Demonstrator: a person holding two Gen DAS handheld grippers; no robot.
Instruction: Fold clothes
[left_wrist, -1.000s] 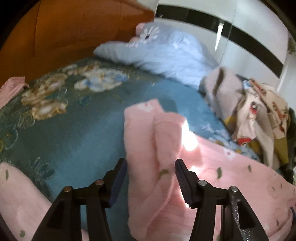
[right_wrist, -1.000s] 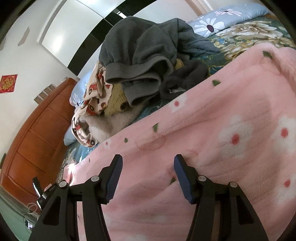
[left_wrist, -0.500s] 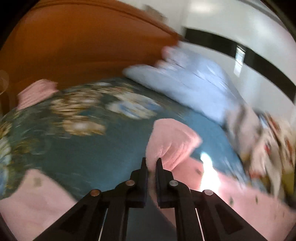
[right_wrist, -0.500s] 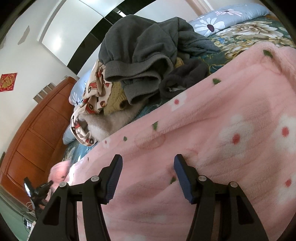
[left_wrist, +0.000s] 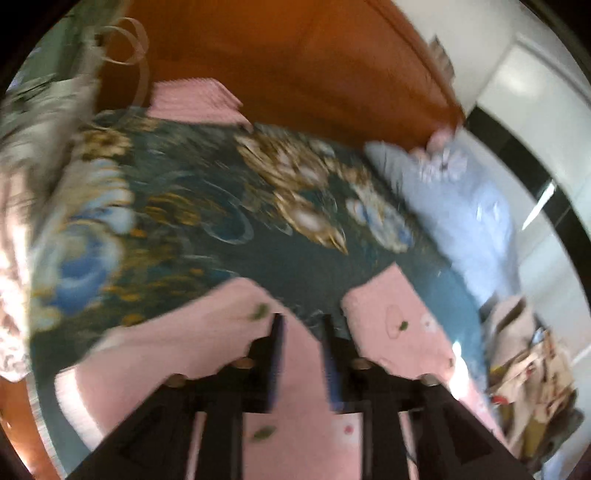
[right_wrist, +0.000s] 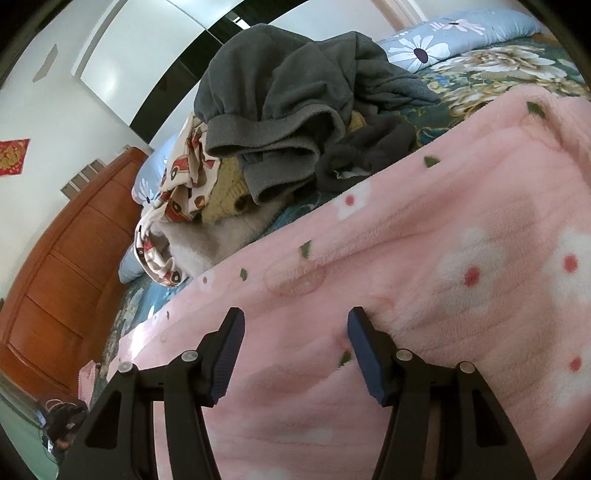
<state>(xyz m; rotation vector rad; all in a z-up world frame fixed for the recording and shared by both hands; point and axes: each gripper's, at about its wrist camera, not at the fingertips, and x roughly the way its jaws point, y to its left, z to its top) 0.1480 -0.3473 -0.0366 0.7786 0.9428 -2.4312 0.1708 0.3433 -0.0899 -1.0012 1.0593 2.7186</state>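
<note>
Behind the bed (left_wrist: 229, 221) stood a brown wooden headboard (left_wrist: 295, 66), with a white wall and a black band off to the right. Most of the dark floral bedcover lay bare in my left view, which was blurred. A blue pillow (left_wrist: 461, 214) sat along its far right edge, and a small pink folded cloth (left_wrist: 195, 99) lay against the headboard. The pink fleece garment (left_wrist: 295, 435) spread across the near side of the bed, its two ends reaching up on either side of a bare wedge of cover. My left claw (left_wrist: 301, 354) hung over that fleece with only a narrow gap between the pads; whether it pinched any cloth I could not tell.

My right claw (right_wrist: 293, 354) stood wide open, holding nothing, low over the fleece (right_wrist: 424, 277), its right pad touching the pile. Beyond the fleece's far edge a heap of clothes (right_wrist: 288, 110), grey on top, crowded the bed.
</note>
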